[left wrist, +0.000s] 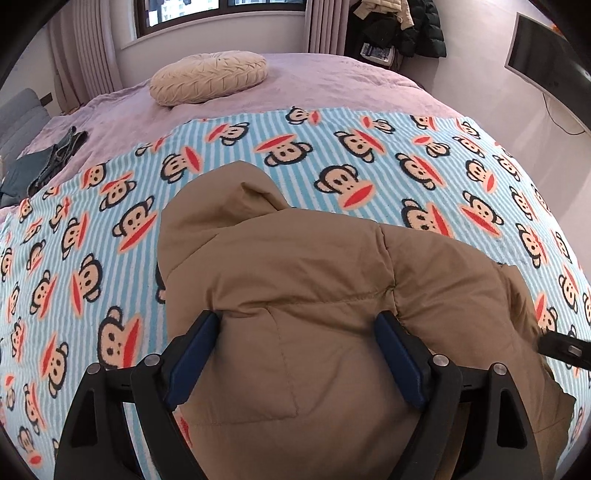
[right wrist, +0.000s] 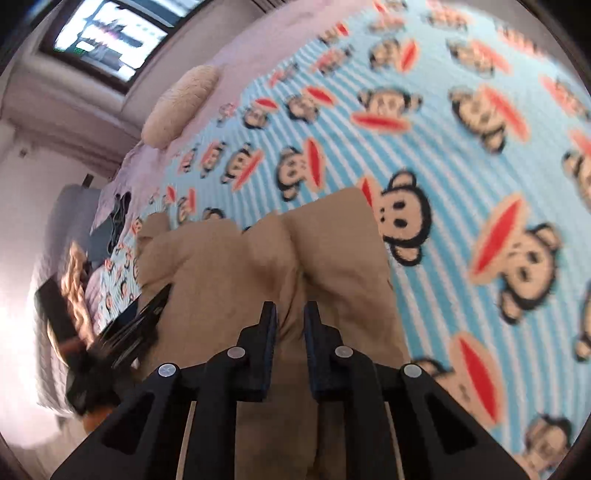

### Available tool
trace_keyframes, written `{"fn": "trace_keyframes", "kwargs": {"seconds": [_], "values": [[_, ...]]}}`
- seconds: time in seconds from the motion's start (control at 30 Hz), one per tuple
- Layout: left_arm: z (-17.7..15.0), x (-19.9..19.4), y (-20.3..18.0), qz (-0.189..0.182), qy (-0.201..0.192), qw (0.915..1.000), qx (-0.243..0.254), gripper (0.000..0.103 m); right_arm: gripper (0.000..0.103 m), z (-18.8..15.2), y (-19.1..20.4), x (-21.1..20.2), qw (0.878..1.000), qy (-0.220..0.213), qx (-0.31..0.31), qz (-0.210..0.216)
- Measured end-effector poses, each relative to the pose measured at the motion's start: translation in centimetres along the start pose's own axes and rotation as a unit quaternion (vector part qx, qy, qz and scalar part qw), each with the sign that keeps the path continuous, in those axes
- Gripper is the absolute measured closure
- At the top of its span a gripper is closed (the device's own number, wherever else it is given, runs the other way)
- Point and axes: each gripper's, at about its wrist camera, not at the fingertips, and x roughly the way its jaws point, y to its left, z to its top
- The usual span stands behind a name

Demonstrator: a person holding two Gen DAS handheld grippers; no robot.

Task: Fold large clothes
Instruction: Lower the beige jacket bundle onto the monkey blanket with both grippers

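A tan padded hooded jacket [left wrist: 303, 295] lies on a blue-striped monkey-print blanket [left wrist: 351, 155] on the bed. Its hood points toward the far side. My left gripper [left wrist: 299, 321] is open, its blue pads either side of the jacket's near part, just above the fabric. My right gripper [right wrist: 290, 310] is nearly closed on a fold of the jacket [right wrist: 266, 258] and holds it pinched. The right wrist view is motion-blurred. The right gripper's tip shows at the right edge of the left wrist view [left wrist: 561, 347]. The left gripper shows blurred in the right wrist view [right wrist: 129, 325].
A round cream cushion [left wrist: 208, 77] sits on the purple bedcover [left wrist: 332, 81] at the far side. Dark clothes [left wrist: 48, 162] lie at the bed's left edge. Coats [left wrist: 399, 26] hang by the wall, and a TV [left wrist: 543, 55] is at the right.
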Motion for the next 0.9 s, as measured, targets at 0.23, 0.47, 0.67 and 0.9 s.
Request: {"fn": "trace_keyframes", "kwargs": {"seconds": [0.23, 0.47, 0.67, 0.9], "values": [[0.3, -0.1, -0.2, 0.01, 0.019, 0.9997, 0.01, 0.014, 0.088, -3.2, -0.1, 1.3, 0.996, 0.074, -0.016, -0.044], [1.2, -1.9, 0.5, 0.011, 0.074, 0.9972, 0.002, 0.014, 0.088, -3.0, -1.9, 3.6, 0.994, 0.095, 0.012, -0.048], [0.6, -4.2, 1.3, 0.011, 0.109, 0.994, 0.002, 0.014, 0.088, -3.0, -1.7, 4.7, 0.992, 0.108, -0.001, -0.058], [-0.2, -5.4, 2.0, 0.02, 0.135, 0.9907, -0.007, 0.014, 0.083, -2.0, -0.8, 4.1, 0.99, 0.119, 0.013, -0.068]]}}
